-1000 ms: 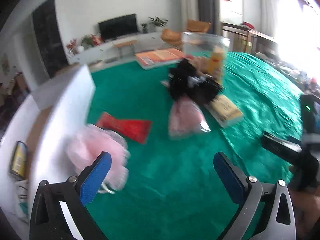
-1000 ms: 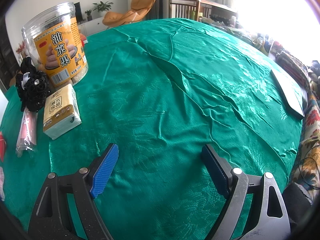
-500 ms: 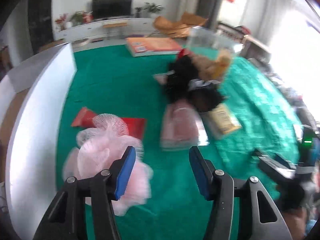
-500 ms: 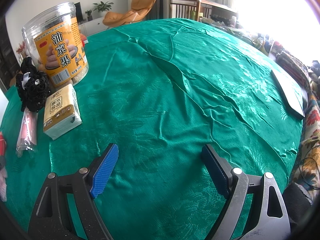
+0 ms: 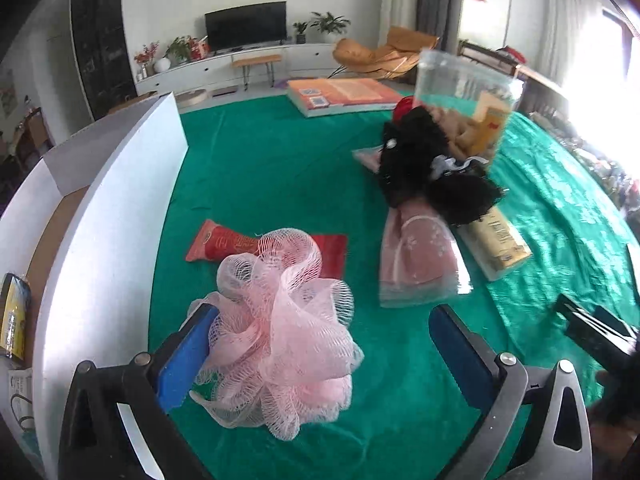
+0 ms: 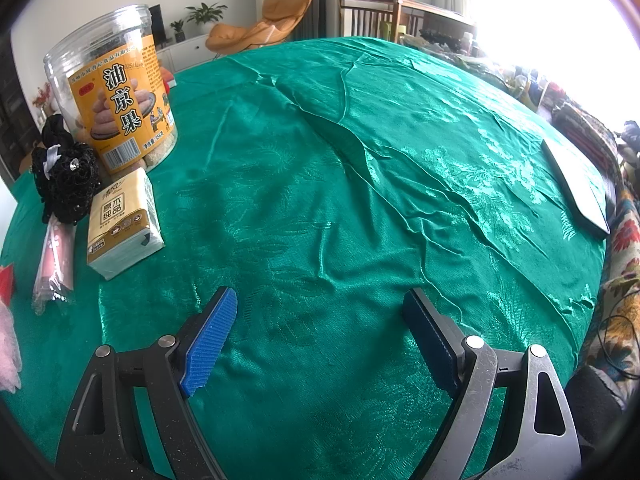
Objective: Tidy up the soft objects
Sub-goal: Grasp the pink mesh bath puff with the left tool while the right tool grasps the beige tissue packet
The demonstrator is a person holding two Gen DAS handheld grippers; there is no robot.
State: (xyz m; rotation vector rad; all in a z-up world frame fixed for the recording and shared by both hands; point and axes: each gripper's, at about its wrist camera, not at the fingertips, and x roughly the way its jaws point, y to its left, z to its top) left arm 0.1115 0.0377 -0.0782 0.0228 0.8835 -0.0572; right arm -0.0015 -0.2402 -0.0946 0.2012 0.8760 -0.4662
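A pink mesh bath pouf [image 5: 280, 332] lies on the green tablecloth [image 5: 260, 176], between the fingers of my left gripper [image 5: 324, 344] and against the left blue pad [image 5: 186, 356]. The jaws stand wide open. Beyond it lie a red packet [image 5: 224, 244], a pink bagged cloth [image 5: 416, 256], a black frilly item [image 5: 424, 164] and a tissue pack [image 5: 496, 240]. My right gripper [image 6: 320, 336] is open and empty over bare cloth; the tissue pack [image 6: 122, 224] and black item [image 6: 66, 176] show at its left.
A white box [image 5: 100, 208] with a cardboard floor stands at the left, holding a yellow packet [image 5: 12, 316]. A clear snack jar [image 6: 116, 100] stands behind the black item. A large book [image 5: 344, 94] lies at the far side. A flat dark-edged slab [image 6: 576, 184] lies at the right edge.
My left gripper has swung right and come over the pink pouf, which now sits between its fingers; the jaws narrowed half a second ago and are wide again. The right gripper has not moved.
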